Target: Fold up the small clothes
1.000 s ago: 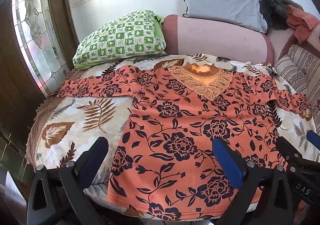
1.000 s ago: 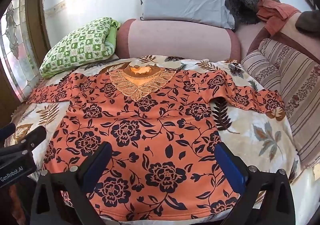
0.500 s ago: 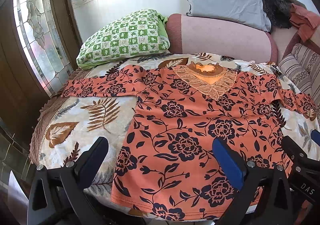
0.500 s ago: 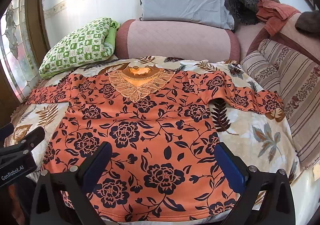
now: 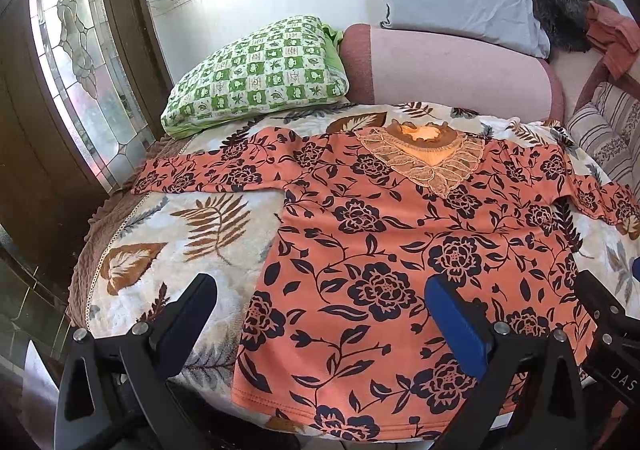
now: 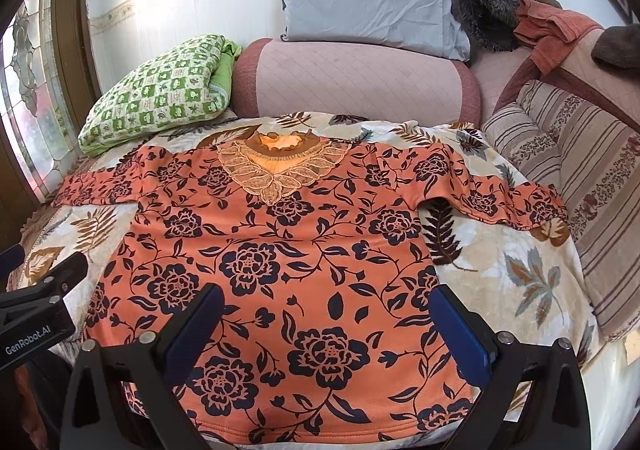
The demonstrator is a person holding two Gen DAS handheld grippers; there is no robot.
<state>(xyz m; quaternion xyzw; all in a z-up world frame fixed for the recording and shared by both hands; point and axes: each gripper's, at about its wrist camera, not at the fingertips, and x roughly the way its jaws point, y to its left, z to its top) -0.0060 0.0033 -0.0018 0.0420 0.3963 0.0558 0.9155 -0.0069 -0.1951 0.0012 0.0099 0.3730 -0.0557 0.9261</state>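
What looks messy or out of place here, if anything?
Little stands out. The orange floral long-sleeved top lies flat and face up on the leaf-patterned blanket, sleeves spread. Only its right sleeve cuff looks slightly rumpled. Both the left tongs and right tongs are open, holding nothing.

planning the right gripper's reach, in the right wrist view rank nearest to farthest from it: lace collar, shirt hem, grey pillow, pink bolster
From the right gripper:
1. shirt hem, at the near edge under the fingers.
2. lace collar, mid-bed, slightly left.
3. pink bolster, across the bed's far end.
4. grey pillow, propped on the wall behind the bolster.
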